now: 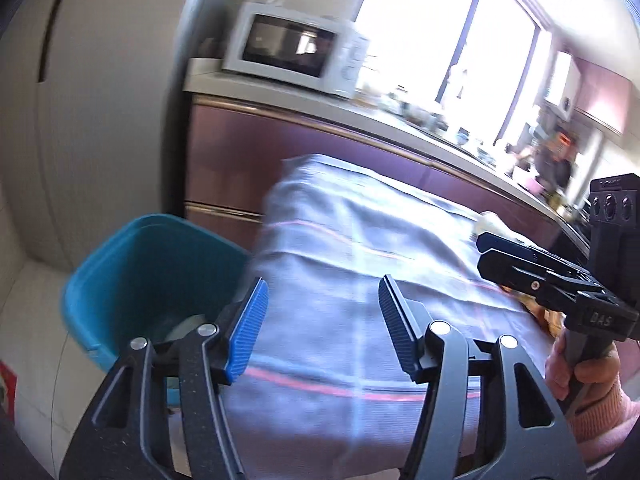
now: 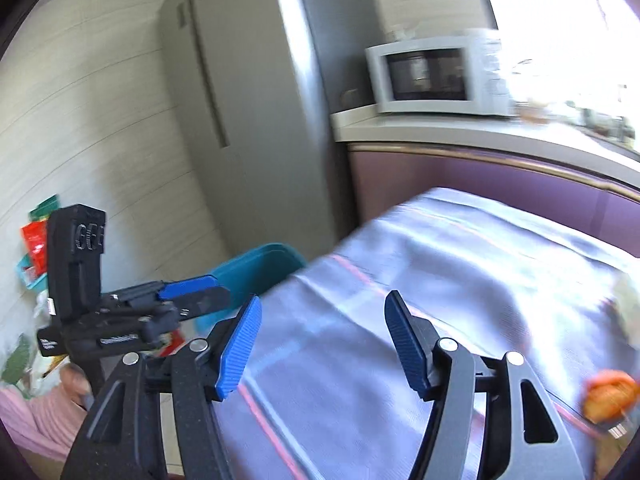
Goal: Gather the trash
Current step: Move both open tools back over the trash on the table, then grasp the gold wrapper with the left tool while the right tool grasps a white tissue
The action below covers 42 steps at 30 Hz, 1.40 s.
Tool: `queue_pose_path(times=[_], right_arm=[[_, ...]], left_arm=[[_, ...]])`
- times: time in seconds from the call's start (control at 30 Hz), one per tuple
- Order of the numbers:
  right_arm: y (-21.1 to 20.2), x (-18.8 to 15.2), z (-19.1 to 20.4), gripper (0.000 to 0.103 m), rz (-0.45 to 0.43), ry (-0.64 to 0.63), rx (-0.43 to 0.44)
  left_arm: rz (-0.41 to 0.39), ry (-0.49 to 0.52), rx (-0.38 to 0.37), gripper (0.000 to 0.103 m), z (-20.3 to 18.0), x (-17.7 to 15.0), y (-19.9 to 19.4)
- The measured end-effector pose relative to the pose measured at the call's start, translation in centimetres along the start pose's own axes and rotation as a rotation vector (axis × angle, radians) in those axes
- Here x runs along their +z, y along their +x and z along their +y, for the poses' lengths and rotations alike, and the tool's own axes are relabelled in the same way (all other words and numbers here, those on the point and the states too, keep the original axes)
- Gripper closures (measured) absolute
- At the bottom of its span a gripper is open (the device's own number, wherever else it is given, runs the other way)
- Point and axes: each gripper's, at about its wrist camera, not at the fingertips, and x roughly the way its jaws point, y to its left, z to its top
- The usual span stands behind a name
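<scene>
Left tool view alone shows inside the teal bin.

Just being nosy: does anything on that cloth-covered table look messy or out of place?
Nothing spilled or broken that I can make out. An orange lump lies at the cloth's right edge, too blurred to identify. The teal bin stands upright beside the table.
</scene>
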Motion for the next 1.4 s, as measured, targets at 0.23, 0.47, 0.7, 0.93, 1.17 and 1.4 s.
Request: queue_pose_path(times=[0.23,0.47,0.7,0.93,1.17,1.4], right_arm=[[-7.6,-3.3,-5.3,0.041,-0.065,0.109,-0.201],[-13.8,-6.0,-9.9,0.041,-0.125,0.193,-0.383],[-17.4,-8.6,-14.8,0.041,-0.135,0.297,-0.485],[-16.8,-10.8,-17.2,0.041,-0.095,0.365,-0.471],[-16.2,-11.5,-17.9,0.041,-0.086,0.391,-0.438],[-16.5,-11.7,-18.4,0.048,-0.075,0.383,-0.408]], left_arm=[[0.065,0.109,-0.154,0.046,-8.0,-0.7,2.7],[0.130,0.198,-0.303,0.046,-15.1,-2.3,4.9],[0.208,0.272,-0.418,0.044,-20.6,-3.8,7.3],[0.304,0.305,-0.505,0.044,-25.0,-5.3,9.6],[0.386,0.304,-0.534,0.044,-28.6,-6.2,12.5],[0.486,0.298,-0.542,0.051,-31.1,-6.8,15.5]])
